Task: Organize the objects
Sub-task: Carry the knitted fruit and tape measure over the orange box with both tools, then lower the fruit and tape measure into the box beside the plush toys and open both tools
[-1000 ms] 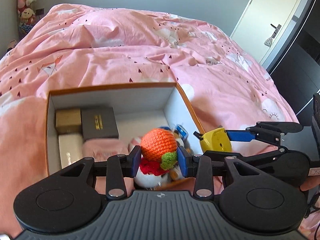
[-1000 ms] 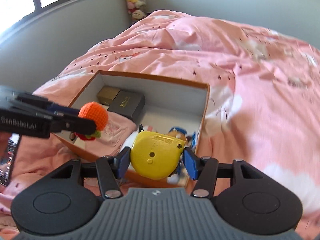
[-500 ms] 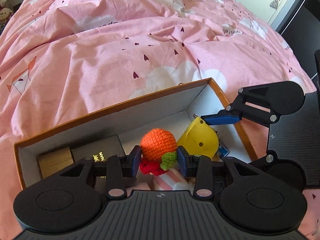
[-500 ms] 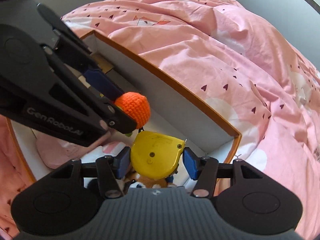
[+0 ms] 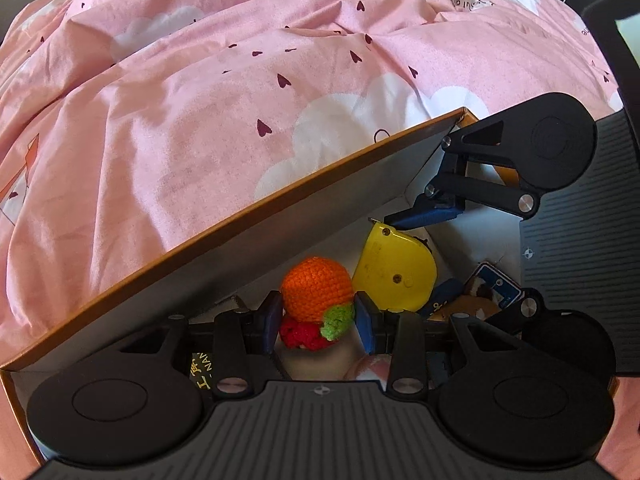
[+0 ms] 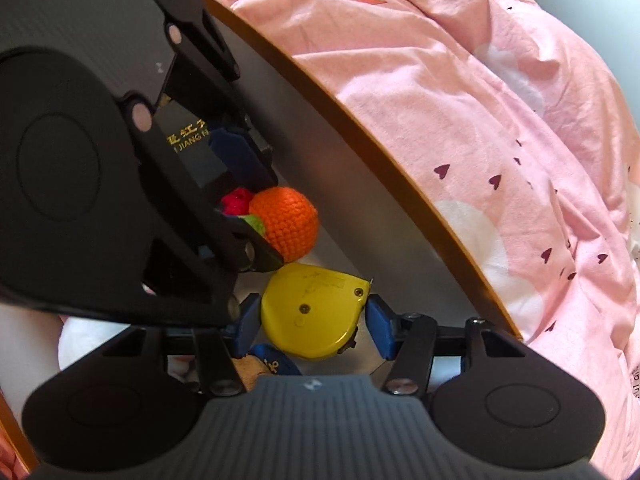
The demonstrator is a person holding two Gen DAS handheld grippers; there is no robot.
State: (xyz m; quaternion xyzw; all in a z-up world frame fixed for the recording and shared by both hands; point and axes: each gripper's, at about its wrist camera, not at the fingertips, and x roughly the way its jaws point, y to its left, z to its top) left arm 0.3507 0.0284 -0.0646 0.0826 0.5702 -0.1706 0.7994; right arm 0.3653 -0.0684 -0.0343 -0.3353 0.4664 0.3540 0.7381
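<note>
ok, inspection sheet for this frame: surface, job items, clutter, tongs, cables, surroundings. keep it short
Surface: pink bedspread with clouds and hearts, rumpled.
Job's things: orange crochet toy and yellow tape measure, both down inside the open box, side by side.
Clutter: dark box with gold lettering, blue tagged plush items in the open box.
Tongs: left tongs shut on the crochet toy; right tongs shut on the tape measure.
Cables: nothing seen.
Surroundings: dark furniture at the left view's right edge.

L gripper (image 5: 316,316) clamps crochet orange (image 5: 316,294) inside box (image 5: 280,204), beside yellow tape measure (image 5: 394,270).
</note>
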